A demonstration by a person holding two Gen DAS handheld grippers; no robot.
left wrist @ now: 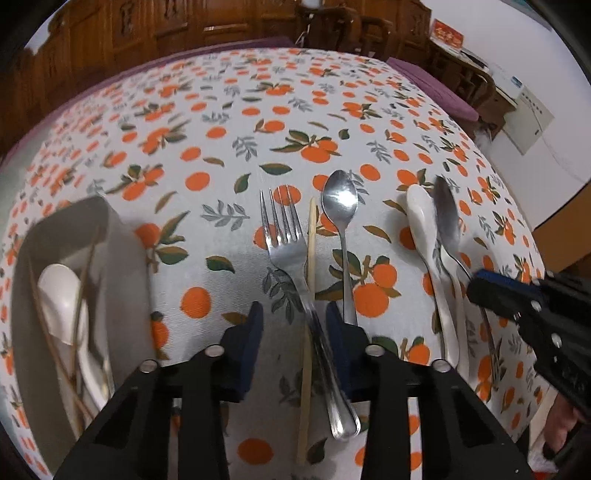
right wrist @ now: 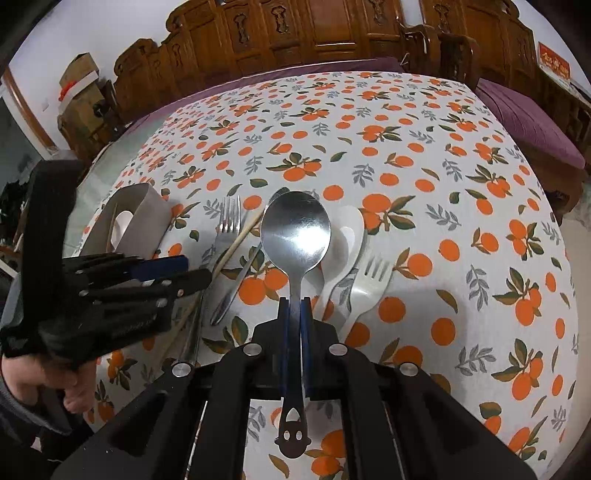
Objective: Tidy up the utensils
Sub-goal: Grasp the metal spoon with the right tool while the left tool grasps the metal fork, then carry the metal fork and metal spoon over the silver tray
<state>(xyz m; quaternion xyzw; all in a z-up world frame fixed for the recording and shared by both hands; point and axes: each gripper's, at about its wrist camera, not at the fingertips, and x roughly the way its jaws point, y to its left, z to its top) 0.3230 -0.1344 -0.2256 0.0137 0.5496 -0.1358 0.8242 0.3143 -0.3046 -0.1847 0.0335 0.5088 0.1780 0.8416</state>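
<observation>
My left gripper (left wrist: 294,317) is open, its fingers on either side of a metal fork (left wrist: 295,266) and a wooden chopstick (left wrist: 309,295) that lie on the orange-print tablecloth. A metal spoon (left wrist: 341,218) lies just right of them. My right gripper (right wrist: 294,306) is shut on a large metal spoon (right wrist: 295,229) and holds it by the handle above the cloth. Under it lie a white spoon (right wrist: 347,243) and a white plastic fork (right wrist: 369,284). A grey tray (left wrist: 122,236) at the left holds a white spoon (left wrist: 59,295) and chopsticks.
In the left wrist view the white spoon (left wrist: 428,236) and the held spoon (left wrist: 447,218) show at the right, with the right gripper (left wrist: 535,306). The table's far half (right wrist: 369,122) bears only cloth. Carved wooden furniture (right wrist: 295,29) stands behind.
</observation>
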